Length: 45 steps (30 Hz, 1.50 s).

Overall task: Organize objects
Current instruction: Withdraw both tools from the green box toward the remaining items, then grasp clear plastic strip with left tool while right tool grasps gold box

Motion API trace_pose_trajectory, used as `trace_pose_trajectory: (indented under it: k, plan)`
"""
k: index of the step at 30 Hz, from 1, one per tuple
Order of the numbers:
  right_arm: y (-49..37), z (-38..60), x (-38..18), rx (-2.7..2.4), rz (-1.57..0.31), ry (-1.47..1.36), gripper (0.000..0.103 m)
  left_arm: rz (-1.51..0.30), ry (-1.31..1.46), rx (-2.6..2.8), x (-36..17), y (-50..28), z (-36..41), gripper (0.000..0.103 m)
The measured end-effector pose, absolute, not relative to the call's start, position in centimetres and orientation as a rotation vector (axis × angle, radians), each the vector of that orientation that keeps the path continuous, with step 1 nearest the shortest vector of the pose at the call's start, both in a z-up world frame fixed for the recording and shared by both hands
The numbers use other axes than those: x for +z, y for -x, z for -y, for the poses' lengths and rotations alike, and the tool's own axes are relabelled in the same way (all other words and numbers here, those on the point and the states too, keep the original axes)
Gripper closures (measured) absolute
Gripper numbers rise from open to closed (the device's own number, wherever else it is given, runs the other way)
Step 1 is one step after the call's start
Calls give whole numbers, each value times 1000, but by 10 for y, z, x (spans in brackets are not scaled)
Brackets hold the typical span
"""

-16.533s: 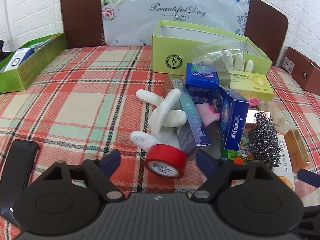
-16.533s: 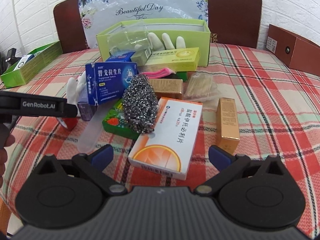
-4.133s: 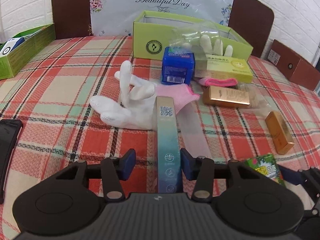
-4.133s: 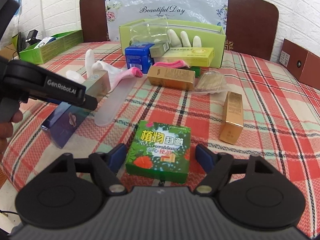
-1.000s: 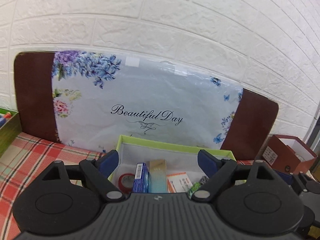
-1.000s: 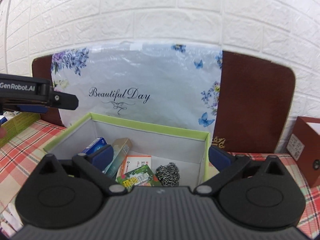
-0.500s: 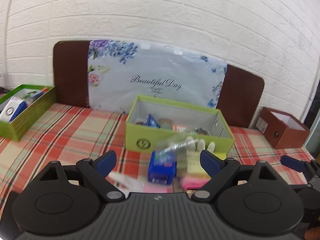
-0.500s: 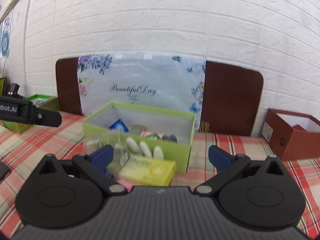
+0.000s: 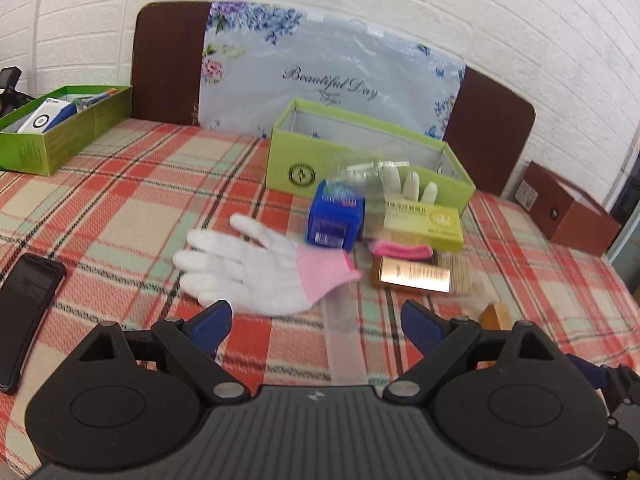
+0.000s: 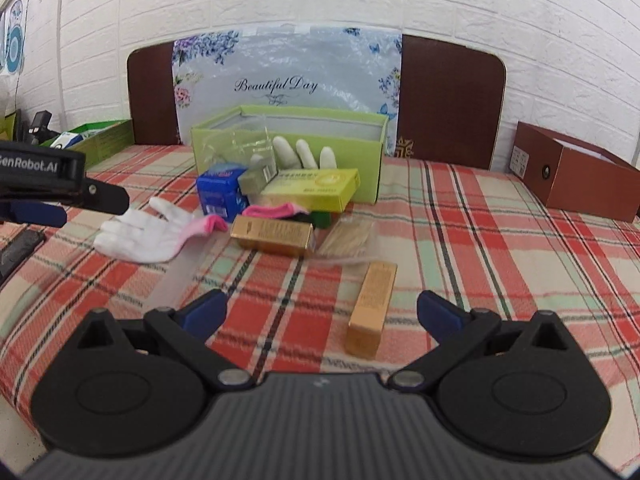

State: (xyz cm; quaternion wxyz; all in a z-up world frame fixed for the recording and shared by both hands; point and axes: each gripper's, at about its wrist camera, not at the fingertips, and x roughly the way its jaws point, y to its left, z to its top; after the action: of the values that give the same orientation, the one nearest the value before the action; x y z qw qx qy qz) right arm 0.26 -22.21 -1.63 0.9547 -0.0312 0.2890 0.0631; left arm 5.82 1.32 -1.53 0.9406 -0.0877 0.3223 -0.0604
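Left gripper (image 9: 316, 320): jaws wide apart, empty, with the white glove (image 9: 248, 268) at 11 o'clock. Right gripper (image 10: 322, 312): jaws wide, empty, with the gold box (image 10: 372, 308) between its fingers. Green box (image 10: 360, 148) at 12 o'clock.

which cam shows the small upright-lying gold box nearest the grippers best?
Right wrist. The small gold box lies whole and unobstructed on the plaid cloth, just ahead of the open right gripper. In the left wrist view only a corner of it peeks out behind that gripper's right finger.
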Motion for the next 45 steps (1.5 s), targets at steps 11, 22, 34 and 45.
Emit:
trace_pose_trajectory:
  k: [11, 22, 34, 45]
  plan:
    - [-3, 230, -42, 109, -656, 16, 0, -755, 145, -155, -50, -60, -1, 9]
    - [-43, 231, -54, 44, -656, 43, 26, -764, 103, -193, -57, -81, 20, 30]
    - [-27, 229, -48, 73, -659, 115, 79, -808, 95, -175, -67, -105, 18, 74]
    - [10, 177, -39, 324, -624, 178, 65, -845, 109, -201, -66, -39, -14, 74]
